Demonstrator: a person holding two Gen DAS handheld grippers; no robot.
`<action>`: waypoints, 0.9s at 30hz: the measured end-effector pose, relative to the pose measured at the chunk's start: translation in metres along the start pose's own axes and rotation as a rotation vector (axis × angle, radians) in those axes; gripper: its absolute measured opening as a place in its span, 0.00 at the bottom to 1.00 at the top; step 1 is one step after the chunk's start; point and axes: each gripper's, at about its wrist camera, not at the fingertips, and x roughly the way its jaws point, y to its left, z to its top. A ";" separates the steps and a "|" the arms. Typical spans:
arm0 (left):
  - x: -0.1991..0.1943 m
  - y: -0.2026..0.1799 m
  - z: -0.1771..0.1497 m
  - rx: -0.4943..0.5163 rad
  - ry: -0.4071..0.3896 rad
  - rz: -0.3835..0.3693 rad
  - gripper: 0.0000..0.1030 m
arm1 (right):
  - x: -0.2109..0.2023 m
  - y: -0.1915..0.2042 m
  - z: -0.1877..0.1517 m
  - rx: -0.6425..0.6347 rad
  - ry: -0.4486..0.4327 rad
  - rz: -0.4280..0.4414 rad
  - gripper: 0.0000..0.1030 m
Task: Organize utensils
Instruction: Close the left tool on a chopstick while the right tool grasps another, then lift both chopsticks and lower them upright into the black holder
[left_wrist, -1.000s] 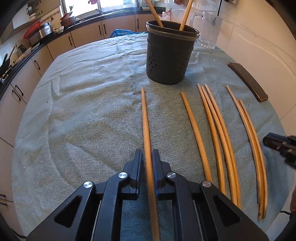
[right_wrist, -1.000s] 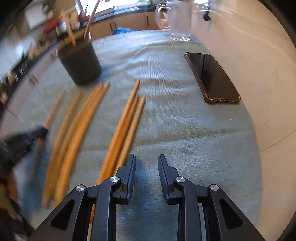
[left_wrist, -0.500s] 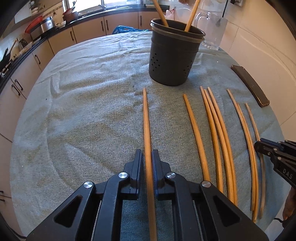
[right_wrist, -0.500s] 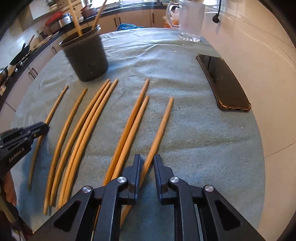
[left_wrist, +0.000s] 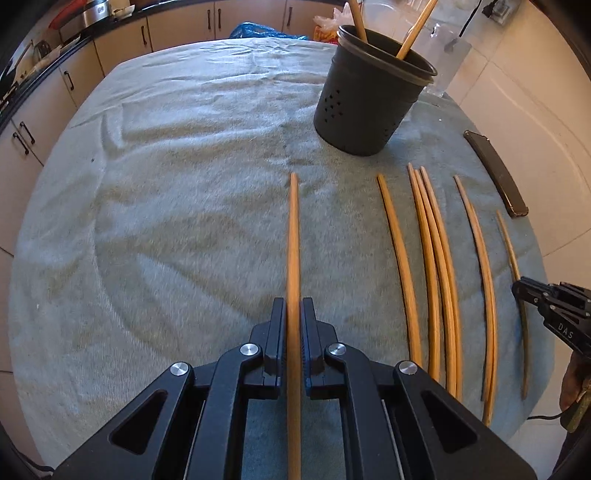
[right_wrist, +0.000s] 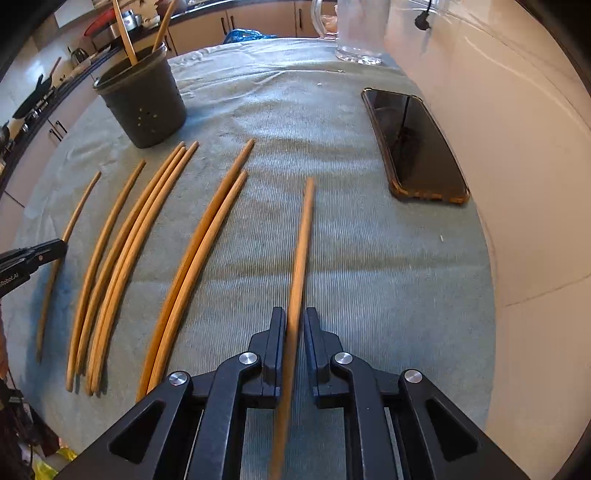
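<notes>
Several wooden chopsticks (left_wrist: 432, 258) lie side by side on a grey-green cloth (left_wrist: 166, 184). My left gripper (left_wrist: 293, 306) is shut on the leftmost chopstick (left_wrist: 293, 240), which runs straight ahead between its pads. My right gripper (right_wrist: 294, 314) is shut on the rightmost chopstick (right_wrist: 303, 240), which lies apart from the pair (right_wrist: 207, 240) to its left. A black perforated holder (left_wrist: 369, 99) stands beyond the row with two chopsticks upright in it. It shows at upper left in the right wrist view as the holder (right_wrist: 144, 107). Each gripper's tip appears at the edge of the other's view.
A dark phone (right_wrist: 413, 147) lies flat to the right of the sticks, near the tiled wall. A glass pitcher (right_wrist: 360, 29) stands at the far end of the table. Kitchen cabinets and a worktop run beyond the table's left and far edges.
My right gripper shifted onto the rightmost chopstick and closed on it; that stick now lies apart from its neighbours. My left gripper kept its grip while tilting slightly.
</notes>
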 end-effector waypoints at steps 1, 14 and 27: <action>0.002 -0.002 0.005 0.004 0.009 0.003 0.07 | 0.003 -0.001 0.004 0.005 0.005 0.001 0.11; 0.017 -0.010 0.041 0.028 0.032 -0.025 0.20 | 0.019 -0.003 0.040 0.044 -0.003 -0.006 0.10; -0.063 -0.004 0.006 0.017 -0.203 0.002 0.06 | -0.047 -0.006 0.032 0.091 -0.245 0.089 0.07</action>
